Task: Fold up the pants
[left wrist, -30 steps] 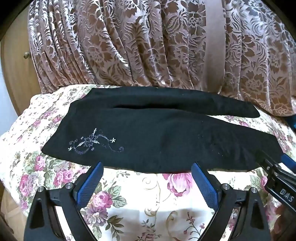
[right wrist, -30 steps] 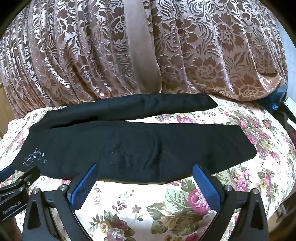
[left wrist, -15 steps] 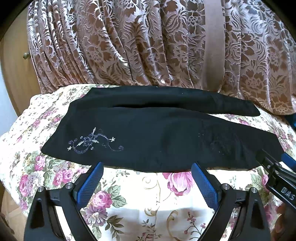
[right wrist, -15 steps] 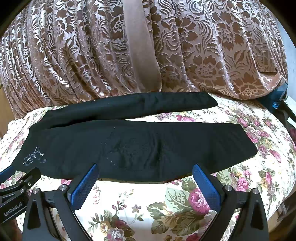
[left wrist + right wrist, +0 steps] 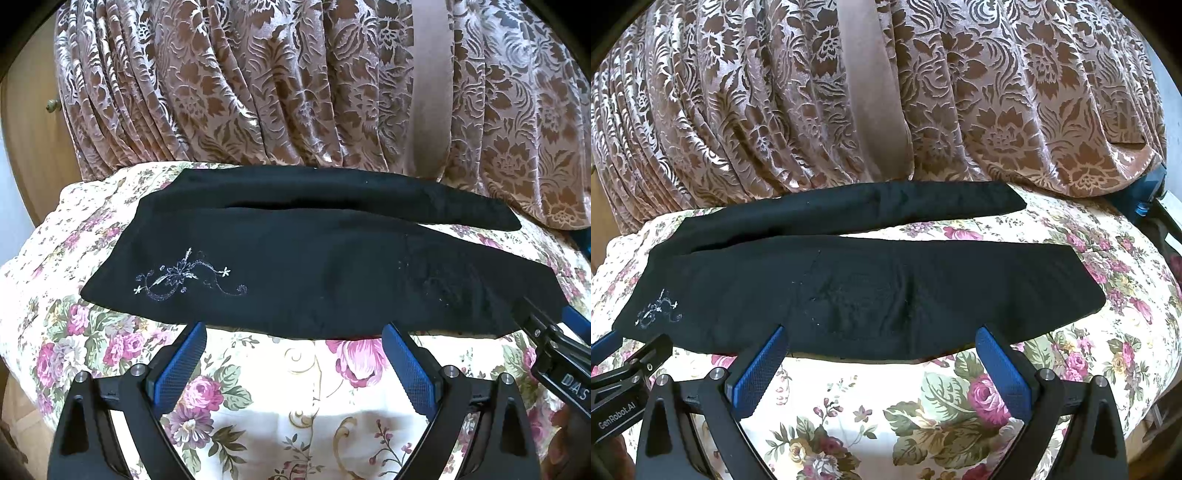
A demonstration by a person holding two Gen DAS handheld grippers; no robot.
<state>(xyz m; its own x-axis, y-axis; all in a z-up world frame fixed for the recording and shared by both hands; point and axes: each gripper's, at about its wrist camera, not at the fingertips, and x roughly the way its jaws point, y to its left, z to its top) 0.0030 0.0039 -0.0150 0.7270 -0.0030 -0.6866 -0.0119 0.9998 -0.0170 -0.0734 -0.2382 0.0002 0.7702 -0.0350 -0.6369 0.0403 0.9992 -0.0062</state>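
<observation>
Left wrist view: black pants (image 5: 314, 273) spread flat across frame centre on floral bedspread (image 5: 295, 406), legs apart, no fold made yet. Embroidered motif (image 5: 184, 277) at centre left. Left gripper (image 5: 293, 362) released, jaws spread wide, empty, tips just short of near hem. Right gripper (image 5: 554, 350) enters at right edge (jaw state unclear here).

Right wrist view: pants (image 5: 868, 291) mid-frame, far leg (image 5: 868, 210) splayed toward patterned curtain (image 5: 775, 92). Right gripper (image 5: 879, 362) released, empty, tips at near edge. Judgement: task barely begun; all folding remains.

Both wrist views low, near bed edge, facing curtain (image 5: 295, 81) — share black pants (image 5: 314, 266).
</observation>
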